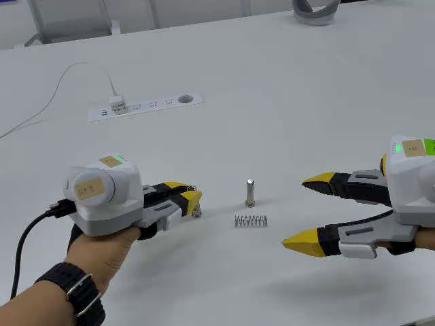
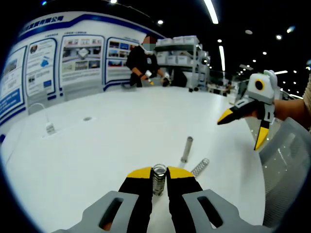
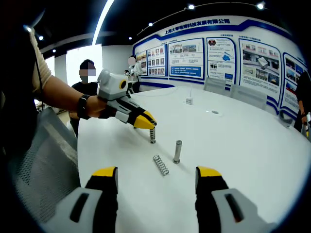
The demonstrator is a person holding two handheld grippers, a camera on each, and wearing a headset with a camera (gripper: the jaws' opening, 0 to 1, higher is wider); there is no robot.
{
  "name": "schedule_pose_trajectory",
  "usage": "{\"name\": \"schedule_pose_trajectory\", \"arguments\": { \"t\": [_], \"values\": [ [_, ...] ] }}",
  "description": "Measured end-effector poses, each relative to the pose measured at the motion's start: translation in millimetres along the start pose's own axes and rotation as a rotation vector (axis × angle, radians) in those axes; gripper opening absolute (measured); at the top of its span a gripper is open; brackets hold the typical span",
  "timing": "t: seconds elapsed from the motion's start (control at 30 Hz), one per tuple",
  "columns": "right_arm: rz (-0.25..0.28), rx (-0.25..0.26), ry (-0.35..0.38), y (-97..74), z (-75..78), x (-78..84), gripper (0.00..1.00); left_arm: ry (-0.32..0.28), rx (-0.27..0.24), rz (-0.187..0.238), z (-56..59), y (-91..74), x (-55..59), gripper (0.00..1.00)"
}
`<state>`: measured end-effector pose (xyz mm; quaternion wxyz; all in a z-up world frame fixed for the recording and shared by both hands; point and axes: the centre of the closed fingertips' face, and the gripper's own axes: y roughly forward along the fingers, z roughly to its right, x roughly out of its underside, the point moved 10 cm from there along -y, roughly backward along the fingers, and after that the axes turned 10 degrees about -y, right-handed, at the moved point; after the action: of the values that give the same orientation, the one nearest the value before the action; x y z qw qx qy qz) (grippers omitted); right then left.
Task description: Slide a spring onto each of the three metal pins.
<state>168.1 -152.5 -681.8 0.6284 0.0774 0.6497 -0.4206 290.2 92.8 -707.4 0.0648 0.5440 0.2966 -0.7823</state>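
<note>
Bare pin (image 1: 250, 192) stands upright near the middle of the white counter (image 1: 285, 95), nothing on it. Loose spring (image 1: 251, 221) lies flat on its side just beside the pin's foot, at 6 o'clock from it in the head view. We see a small gap between the two.

Sprung pin (image 1: 196, 211), a spring coiled around its shaft, stands upright at about 9 o'clock from the bare pin, near but apart. Left tool (image 1: 192, 195) is closed on the top of it. In the left gripper view the two yellow tips press in on either side of the coils. We note a dark watch (image 1: 75, 288) on the wrist of the hand that holds this tool.

Right tool (image 1: 296, 210) sits at 3 o'clock from the bare pin, well apart from it. Its jaws are spread wide with nothing between them, and they point toward the pin and the loose spring.

Power strip (image 1: 146, 106) lies flat at 11 o'clock from the bare pin, well apart. A white plug (image 1: 117, 104) is seated in it, and a thin cable (image 1: 64, 78) trails off to the left.
</note>
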Motion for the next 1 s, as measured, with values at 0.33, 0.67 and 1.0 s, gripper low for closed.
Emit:
{"name": "schedule_pose_trajectory", "arguments": {
  "t": [0.33, 0.67, 1.0],
  "values": [
    [-0.006, -0.006, -0.001, 1.9, 0.3, -0.1, 0.65, 0.003, -0.007, -0.015, 0.0, 2.1, 7.4, 0.10],
    [-0.010, -0.013, -0.010, 3.8, -0.8, -2.8, 0.64, 0.006, -0.007, -0.014, -2.2, 3.2, 9.8, 0.10],
    [-0.013, -0.021, -0.011, 5.9, -3.1, -3.3, 0.63, 0.019, -0.005, -0.017, -0.9, 3.6, 10.2, 0.11]
  ]
}}
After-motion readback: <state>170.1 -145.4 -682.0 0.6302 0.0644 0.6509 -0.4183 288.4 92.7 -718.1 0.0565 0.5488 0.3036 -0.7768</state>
